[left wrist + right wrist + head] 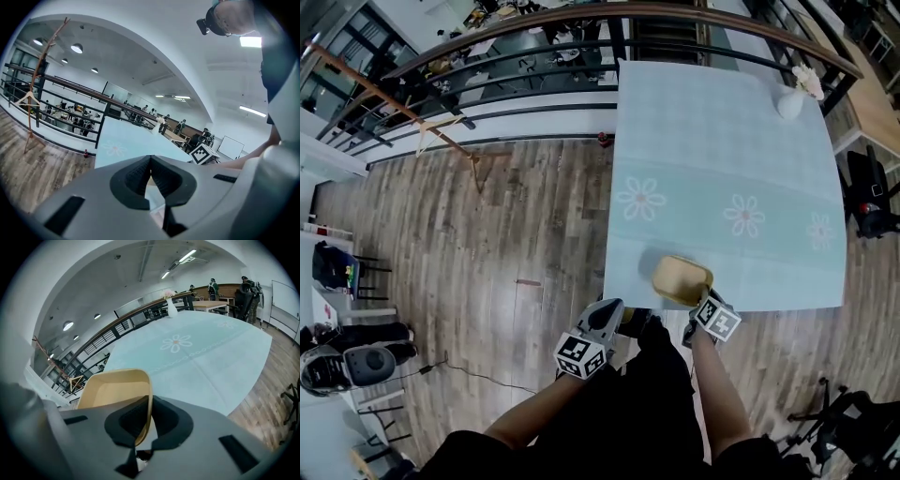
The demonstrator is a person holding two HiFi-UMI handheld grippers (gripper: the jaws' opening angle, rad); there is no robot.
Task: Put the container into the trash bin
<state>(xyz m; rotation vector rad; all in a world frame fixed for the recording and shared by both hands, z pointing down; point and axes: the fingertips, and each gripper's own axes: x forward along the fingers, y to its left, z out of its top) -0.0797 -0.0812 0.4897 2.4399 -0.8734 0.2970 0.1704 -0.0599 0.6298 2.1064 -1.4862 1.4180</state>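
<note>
Container [682, 279] sits at the near edge of the surface [722, 141], and the right tongs [147, 420] are clamped on its near rim, wall pinched between the jaws. Left tongs [150, 161] hang just off the surface's near-left corner, jaws pressed together on nothing. Looks like the grab's done. Next it needs lifting off the surface and carrying to the trash bin, which no view shows.

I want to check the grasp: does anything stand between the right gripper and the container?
Nothing visible does. The right gripper is shut on the rim of the container, at the edge of the table. No trash bin is in view.
</note>
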